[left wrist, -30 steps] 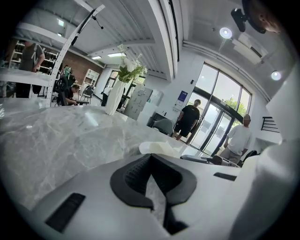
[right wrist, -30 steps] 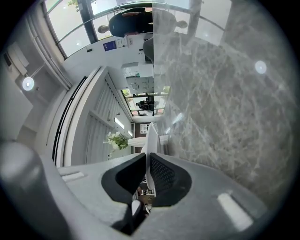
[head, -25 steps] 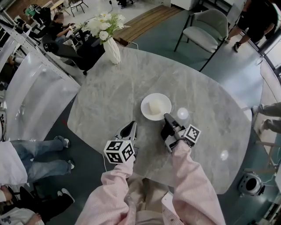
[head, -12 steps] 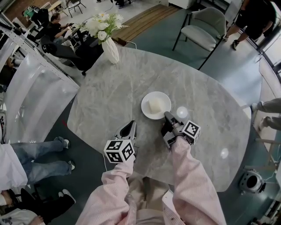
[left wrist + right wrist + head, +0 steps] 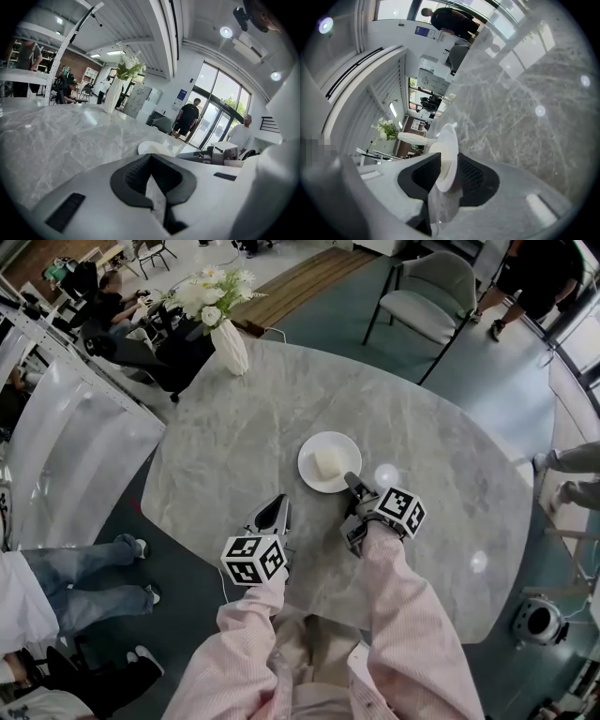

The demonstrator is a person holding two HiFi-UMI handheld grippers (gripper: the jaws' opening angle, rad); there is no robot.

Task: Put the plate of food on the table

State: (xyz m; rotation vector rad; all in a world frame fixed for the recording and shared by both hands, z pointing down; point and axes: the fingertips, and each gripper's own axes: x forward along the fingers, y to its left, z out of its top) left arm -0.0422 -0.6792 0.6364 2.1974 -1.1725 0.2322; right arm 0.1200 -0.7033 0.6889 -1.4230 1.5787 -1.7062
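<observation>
Right gripper (image 5: 352, 486) jaws are opening, the plate (image 5: 309, 456) rim between them, plate flat on the table (image 5: 234, 437) just ahead with food (image 5: 327, 463) centred on it — risk: pulling back before both pads clear drags or tips it.

the table (image 5: 244, 437) is grey veined stone or a stone-look top, polished smooth and glossy enough to mirror the ceiling lights. the plate (image 5: 313, 447) looks like smooth white glazed ceramic, and the food (image 5: 328, 463) is a pale, matt block. the sleeves (image 5: 412, 634) are soft pink cloth, and the left gripper (image 5: 279, 504) has a matt pale plastic shell with black ribbed pads (image 5: 129, 176).
</observation>
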